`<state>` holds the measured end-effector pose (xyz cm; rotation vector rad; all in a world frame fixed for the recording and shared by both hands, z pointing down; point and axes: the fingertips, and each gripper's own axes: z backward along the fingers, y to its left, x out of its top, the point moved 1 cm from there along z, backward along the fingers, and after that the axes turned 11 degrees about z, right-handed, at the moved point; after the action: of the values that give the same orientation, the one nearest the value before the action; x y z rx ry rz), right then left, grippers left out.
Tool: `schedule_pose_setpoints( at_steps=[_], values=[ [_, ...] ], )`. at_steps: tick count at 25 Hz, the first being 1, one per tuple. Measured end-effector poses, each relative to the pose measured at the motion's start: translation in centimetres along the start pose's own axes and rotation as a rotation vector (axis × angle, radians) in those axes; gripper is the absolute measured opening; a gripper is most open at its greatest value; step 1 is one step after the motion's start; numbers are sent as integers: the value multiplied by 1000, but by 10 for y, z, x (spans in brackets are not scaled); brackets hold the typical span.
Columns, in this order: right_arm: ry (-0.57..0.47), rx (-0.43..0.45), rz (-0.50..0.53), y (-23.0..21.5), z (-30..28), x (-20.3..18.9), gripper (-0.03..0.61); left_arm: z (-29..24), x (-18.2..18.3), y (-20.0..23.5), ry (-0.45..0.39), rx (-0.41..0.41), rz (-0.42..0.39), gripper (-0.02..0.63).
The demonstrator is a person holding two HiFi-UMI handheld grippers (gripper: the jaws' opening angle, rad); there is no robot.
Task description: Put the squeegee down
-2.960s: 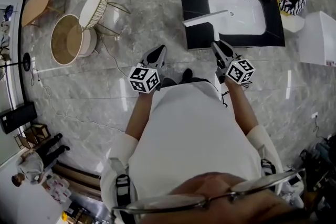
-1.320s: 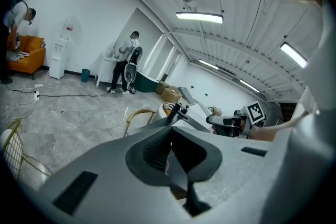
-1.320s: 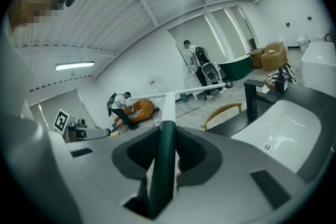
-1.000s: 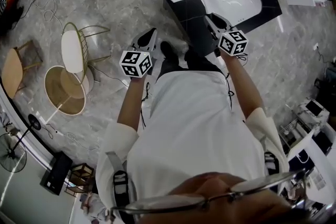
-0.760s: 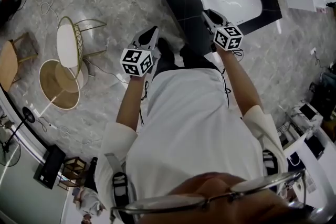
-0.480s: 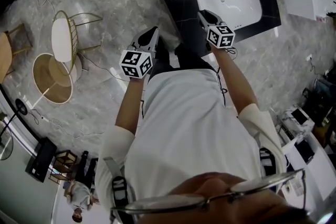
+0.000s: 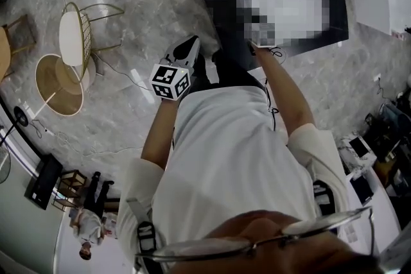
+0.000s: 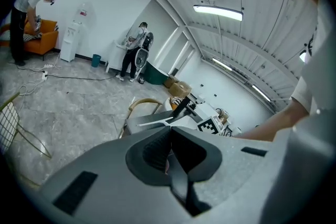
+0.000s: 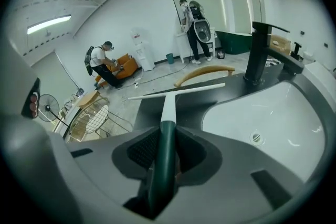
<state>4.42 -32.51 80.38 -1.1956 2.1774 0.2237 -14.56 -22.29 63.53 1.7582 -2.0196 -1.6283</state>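
The right tool point(image 9: 168, 138) has its jaws pressed on the dark green handle of the squeegee point(image 9: 168, 105). The white blade reaches out over the black bench point(image 9: 210, 99), just left of the white basin point(image 9: 273, 118); whether it touches I cannot tell. A black tap point(image 9: 257, 55) stands behind the basin, and a curved wooden chair back point(image 9: 202, 75) shows beyond the far edge. The left tool point(image 8: 170, 136) is off to the side, jaws together on nothing.
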Motion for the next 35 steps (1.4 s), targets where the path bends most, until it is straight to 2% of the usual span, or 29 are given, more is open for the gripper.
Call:
schedule_pose_setpoints(
  at_steps=[8, 21, 27, 35],
  values=[
    [80, -14, 25, -13, -22, -16, 101, -4, -11, 9, 18, 27, 42, 5],
    [183, -26, 68, -16, -38, -35, 103, -2, -4, 19, -17, 69, 70, 5],
    [187, -33, 85, -17, -38, -31, 121, 6, -10, 21, -15, 71, 68, 5],
    [141, -60, 85, -8, -17, -21, 146, 19, -11, 14, -16, 34, 28, 5]
  ],
)
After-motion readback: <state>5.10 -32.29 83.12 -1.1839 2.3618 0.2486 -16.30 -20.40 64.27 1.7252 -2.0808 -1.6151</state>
